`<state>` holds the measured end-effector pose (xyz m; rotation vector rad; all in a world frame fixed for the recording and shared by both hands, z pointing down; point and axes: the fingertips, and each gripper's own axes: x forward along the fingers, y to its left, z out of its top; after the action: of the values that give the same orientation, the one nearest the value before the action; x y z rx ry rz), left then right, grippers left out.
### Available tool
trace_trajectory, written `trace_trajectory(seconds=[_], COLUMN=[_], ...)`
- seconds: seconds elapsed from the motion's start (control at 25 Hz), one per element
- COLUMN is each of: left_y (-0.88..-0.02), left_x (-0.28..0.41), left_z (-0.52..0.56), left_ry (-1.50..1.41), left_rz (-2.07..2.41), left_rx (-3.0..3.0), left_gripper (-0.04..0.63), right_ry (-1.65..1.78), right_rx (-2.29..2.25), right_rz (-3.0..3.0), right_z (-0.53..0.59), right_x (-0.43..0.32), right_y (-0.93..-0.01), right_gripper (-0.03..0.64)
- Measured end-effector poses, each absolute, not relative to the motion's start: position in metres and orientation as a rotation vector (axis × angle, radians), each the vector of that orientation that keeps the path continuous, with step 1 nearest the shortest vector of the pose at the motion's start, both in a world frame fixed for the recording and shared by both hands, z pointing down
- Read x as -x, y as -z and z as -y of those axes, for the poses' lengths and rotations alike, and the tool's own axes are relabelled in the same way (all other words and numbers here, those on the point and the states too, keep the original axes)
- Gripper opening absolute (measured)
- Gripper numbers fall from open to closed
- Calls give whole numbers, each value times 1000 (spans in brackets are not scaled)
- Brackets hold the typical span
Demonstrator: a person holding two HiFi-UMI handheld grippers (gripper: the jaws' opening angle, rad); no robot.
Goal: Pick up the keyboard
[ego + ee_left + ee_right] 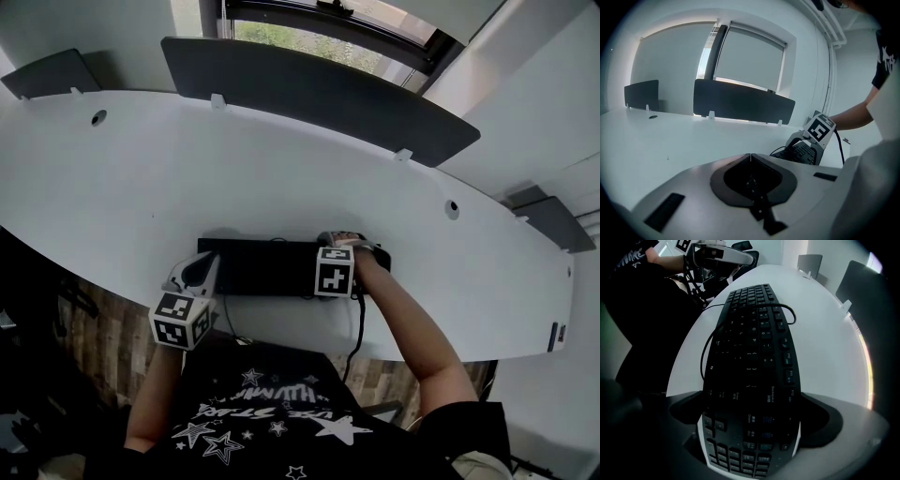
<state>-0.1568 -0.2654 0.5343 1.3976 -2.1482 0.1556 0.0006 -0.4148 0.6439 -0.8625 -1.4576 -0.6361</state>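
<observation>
A black curved keyboard (262, 267) lies near the front edge of the white desk (281, 178). My right gripper (341, 244) points straight down over the keyboard's right end. In the right gripper view the keyboard (750, 357) fills the gap between the two jaws, and both jaws touch its long edges; my right gripper (751, 408) is shut on it. My left gripper (201, 269) sits at the keyboard's left end, shut and empty (750, 154). From the left gripper view the keyboard (801, 151) and the right gripper's marker cube (819, 130) show at the right.
The keyboard's black cable (708, 341) loops over its keys and off the desk's front edge (358, 337). Dark divider panels (309, 94) stand along the back edge, with another (52, 73) at the far left. Two round cable holes (98, 117) (452, 208) sit in the desktop.
</observation>
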Motion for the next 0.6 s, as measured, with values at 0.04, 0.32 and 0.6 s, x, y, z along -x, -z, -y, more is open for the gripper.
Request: trace_trajectory(seconds=[0.04,0.32,0.6], left_y=[-535,-536,-535], left_x=[158,156,151], left_z=[266,266,276], left_ry=[-157,-173,-246], left_rz=[2145,2104,2075], left_rx=[-1399,-1443,-1499], left_gripper=[9,9,9], right_ry=[639,649,757], right_rx=[856,830,680], right_rz=[1451,1439,1529], right_z=[415,416,415], right_x=[-1,-1,-1], right_y=[-644,-645,-636], right_gripper=[579,578,578])
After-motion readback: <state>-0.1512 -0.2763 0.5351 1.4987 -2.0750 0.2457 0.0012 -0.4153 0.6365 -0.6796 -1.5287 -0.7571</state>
